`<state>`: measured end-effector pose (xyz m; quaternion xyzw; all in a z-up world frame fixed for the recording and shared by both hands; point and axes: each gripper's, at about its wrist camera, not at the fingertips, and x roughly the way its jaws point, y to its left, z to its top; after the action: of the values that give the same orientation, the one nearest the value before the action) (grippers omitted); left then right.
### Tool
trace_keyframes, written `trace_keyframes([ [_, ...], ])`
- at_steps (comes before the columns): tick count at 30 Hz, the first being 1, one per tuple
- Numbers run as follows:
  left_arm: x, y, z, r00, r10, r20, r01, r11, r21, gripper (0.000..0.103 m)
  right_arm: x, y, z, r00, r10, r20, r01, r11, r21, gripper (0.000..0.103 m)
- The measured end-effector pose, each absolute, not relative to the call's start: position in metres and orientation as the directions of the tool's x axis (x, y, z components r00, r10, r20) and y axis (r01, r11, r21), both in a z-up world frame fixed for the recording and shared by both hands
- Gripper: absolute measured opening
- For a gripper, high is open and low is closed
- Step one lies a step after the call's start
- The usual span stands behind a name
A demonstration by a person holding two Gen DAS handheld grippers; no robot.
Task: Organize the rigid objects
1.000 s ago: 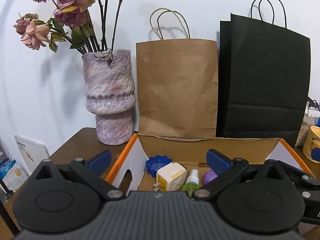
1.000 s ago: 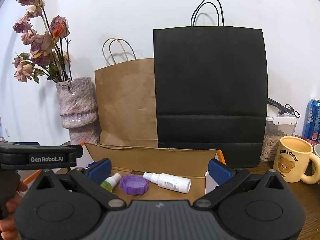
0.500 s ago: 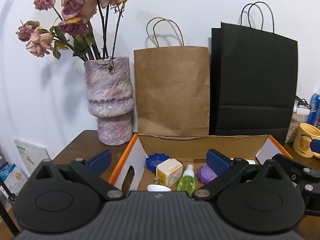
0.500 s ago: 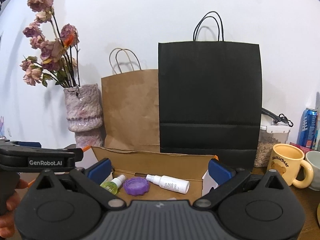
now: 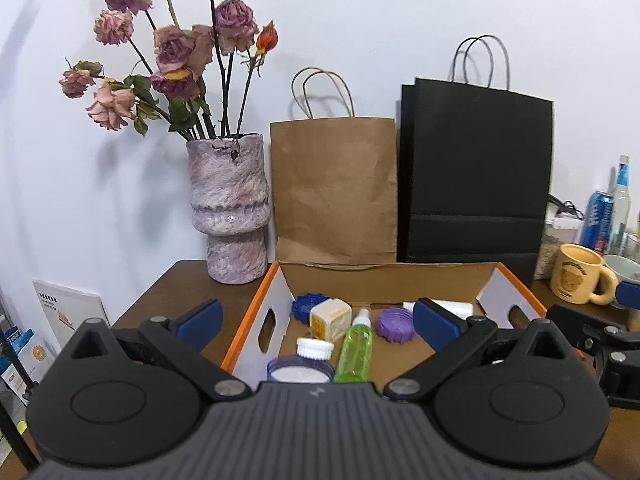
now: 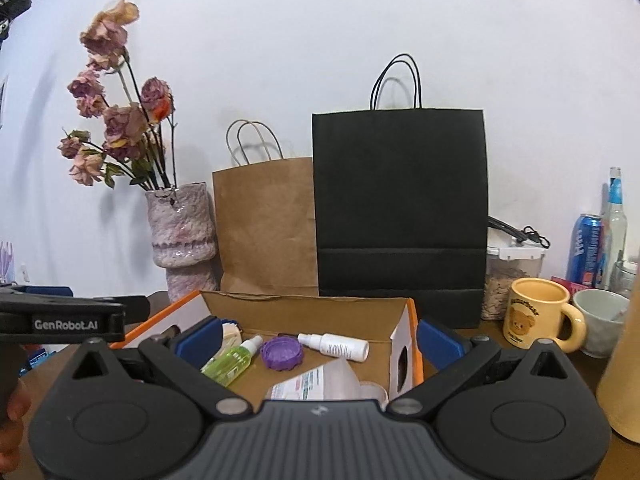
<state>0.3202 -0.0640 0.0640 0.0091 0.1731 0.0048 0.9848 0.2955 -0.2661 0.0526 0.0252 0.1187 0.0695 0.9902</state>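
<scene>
An open cardboard box (image 5: pixel 384 276) with orange edges holds small items: a green spray bottle (image 5: pixel 356 354), a purple lid (image 5: pixel 394 323), a blue lid (image 5: pixel 306 305), a yellow-white cube (image 5: pixel 330 318), a white-capped jar (image 5: pixel 300 370). From the right wrist I see the box (image 6: pixel 304 310), the green bottle (image 6: pixel 232 362), the purple lid (image 6: pixel 282 353), a white spray bottle (image 6: pixel 334 346) and a clear packet (image 6: pixel 320 382). My left gripper (image 5: pixel 318 316) and right gripper (image 6: pixel 318 338) both stand open above the box's near side, holding nothing.
Behind the box stand a pink vase (image 5: pixel 230 208) of dried roses, a brown paper bag (image 5: pixel 334 188) and a black paper bag (image 5: pixel 476 176). To the right are a yellow mug (image 6: pixel 536 316), a white cup (image 6: pixel 602 320), a blue can (image 6: pixel 586 248) and a storage jar (image 6: pixel 512 276).
Both grippers have pulled back and risen, so more of the box's inside shows, including the white-capped jar and the packet. Both stay open.
</scene>
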Motion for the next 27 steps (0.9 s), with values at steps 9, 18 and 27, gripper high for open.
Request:
trace_keyframes([
  [9,0.254,-0.061,0.071,0.934,-0.03,-0.355,0.038,0.999,0.016,0.103,0.224,-0.263,0.06,0.963,0.137,-0.232,-0.129,0.99,0.049,0.103],
  [18,0.182,-0.057,0.069,0.927,-0.035,-0.372,0.051,0.998,0.032,0.103,0.147,-0.258,0.058,0.957,0.144,-0.253,-0.141,0.99,0.031,0.103],
  [27,0.125,-0.047,0.051,0.912,-0.038,-0.409,0.05,0.999,0.019,0.103,0.094,-0.245,0.045,0.943,0.162,-0.291,-0.164,0.986,0.017,0.103],
])
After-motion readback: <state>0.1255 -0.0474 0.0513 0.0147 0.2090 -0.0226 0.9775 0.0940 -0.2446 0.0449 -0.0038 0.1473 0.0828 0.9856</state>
